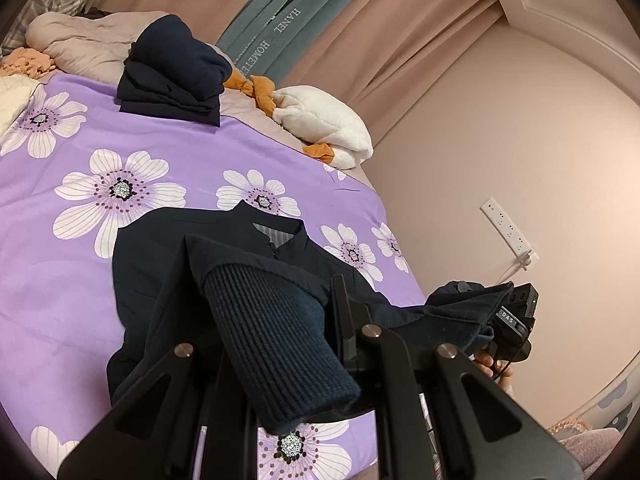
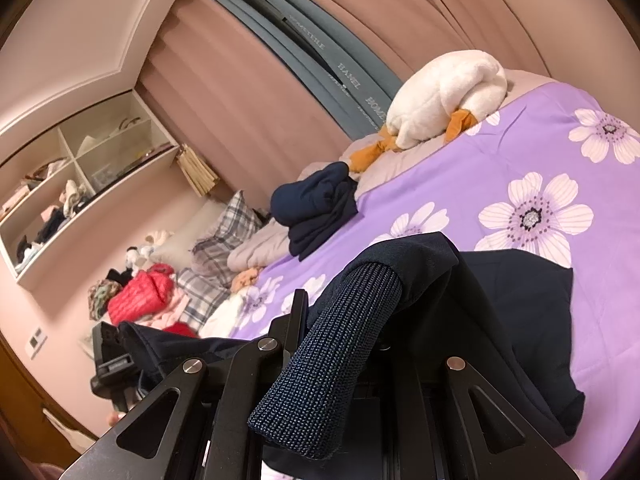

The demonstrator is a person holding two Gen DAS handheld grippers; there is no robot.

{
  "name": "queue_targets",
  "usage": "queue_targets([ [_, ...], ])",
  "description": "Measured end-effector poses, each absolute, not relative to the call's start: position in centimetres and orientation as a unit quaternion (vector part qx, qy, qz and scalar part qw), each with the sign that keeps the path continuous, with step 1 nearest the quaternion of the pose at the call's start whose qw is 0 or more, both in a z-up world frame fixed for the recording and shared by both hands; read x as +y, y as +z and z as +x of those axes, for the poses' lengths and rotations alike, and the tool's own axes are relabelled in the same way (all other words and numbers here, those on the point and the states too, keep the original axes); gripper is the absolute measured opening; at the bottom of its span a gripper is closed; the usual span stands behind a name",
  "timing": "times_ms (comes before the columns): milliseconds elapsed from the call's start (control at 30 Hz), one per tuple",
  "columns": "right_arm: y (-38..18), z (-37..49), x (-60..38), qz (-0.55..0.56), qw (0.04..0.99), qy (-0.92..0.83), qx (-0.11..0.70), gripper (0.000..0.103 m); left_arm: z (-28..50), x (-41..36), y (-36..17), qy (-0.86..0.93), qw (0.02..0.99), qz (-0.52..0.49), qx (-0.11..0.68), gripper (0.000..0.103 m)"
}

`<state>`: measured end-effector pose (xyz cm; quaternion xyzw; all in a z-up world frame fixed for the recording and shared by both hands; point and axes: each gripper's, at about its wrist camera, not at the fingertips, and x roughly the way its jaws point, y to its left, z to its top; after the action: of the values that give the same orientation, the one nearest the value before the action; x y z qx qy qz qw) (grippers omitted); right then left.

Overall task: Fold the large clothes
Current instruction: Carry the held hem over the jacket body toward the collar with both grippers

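**Jacket at the near edge of the bed, folded pile behind it**

The dark navy jacket (image 1: 224, 264) lies on the purple flower-print bedspread (image 1: 80, 288), collar away from the cameras. Each gripper has a ribbed knit cuff (image 1: 276, 344) draped over it; the right gripper (image 1: 516, 316) is at the jacket's right side. Behind, a folded stack of dark navy clothes (image 1: 176, 76) sits on the bed, with a white plush goose (image 1: 324, 124) to its right by the pink curtains (image 1: 400, 40).

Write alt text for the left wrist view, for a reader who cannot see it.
A dark navy jacket lies on a purple floral bedspread, one ribbed cuff draped over the left tongs in the foreground. The right tongs hold another part of the jacket at the bed's edge. Behind lie folded navy clothes and a white plush duck.
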<state>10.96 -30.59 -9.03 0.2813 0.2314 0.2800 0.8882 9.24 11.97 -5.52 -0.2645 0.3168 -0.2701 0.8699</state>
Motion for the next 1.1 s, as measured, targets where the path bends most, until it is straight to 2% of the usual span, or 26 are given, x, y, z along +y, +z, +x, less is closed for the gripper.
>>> queue_targets([
  [1100, -10.1, 14.1, -30.5, 0.279, 0.89, 0.266, 0.243, 0.018, 13.5, 12.3, -7.6, -0.241, 0.869, -0.267, 0.339, 0.013],
])
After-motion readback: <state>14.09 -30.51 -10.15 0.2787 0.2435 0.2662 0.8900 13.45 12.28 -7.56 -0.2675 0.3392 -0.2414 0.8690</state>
